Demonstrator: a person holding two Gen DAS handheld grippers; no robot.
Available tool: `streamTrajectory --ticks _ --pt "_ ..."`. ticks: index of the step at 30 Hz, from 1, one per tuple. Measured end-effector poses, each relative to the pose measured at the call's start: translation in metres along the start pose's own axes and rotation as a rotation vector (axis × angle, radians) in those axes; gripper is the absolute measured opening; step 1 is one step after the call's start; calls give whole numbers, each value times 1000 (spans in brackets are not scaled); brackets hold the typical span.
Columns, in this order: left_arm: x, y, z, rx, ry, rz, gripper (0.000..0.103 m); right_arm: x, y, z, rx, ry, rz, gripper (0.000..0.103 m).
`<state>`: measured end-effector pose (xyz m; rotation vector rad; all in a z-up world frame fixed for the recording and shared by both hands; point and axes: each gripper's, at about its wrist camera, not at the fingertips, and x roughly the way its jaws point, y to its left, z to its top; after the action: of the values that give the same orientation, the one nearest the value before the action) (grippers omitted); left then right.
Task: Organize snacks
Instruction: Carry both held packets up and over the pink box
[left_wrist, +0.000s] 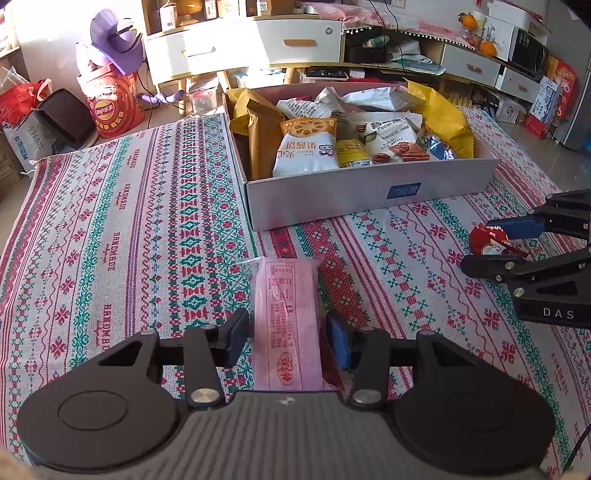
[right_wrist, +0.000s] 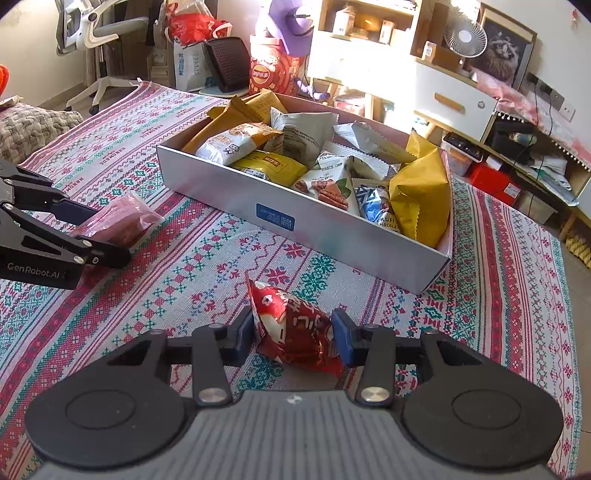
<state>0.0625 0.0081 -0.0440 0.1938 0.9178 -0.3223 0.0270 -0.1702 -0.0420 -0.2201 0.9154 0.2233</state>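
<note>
Snacks fill the shallow white cardboard box that stands on the woven tablecloth, and two more packets lie on the cloth in front of it. The box has a small blue label on its front wall. Inside are crinkled foil and paper bags: a white and orange biscuit bag, a pack with pecan nuts and the word "Pecan", and large mustard-yellow bags with zigzag edges.

The left gripper has its jaws on both sides of a long flat pink packet with red Chinese print; the blue pad touches one edge, the black pad stands just beside the other, so I cannot tell if it really grips. The right gripper presses a puffy, shiny red packet with white characters between its blue pads.

The cloth is cross-stitch in red, green and white bands, with the word "HANDMADE" repeated. The left wrist view shows "DAS" on the right gripper's body. The right wrist view shows "GenRobot.AI" on the other one, and also a small white fan, which the left view does not show.
</note>
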Motion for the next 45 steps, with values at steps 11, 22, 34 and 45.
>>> streamTrajectory --ticks 11,22,34,45 --pt "-4 -12 0 40 -8 -14 38 -4 3 4 9 -11 16 39" --pt "-22 -18 10 40 -58 -52 38 -17 -5 14 69 -56 41 39" --pt "-36 -30 42 7 -148 -96 38 -29 -11 35 82 -124 33 39" --pt "-11 -36 85 -29 -179 -137 38 -4 -44 63 209 -99 10 39"
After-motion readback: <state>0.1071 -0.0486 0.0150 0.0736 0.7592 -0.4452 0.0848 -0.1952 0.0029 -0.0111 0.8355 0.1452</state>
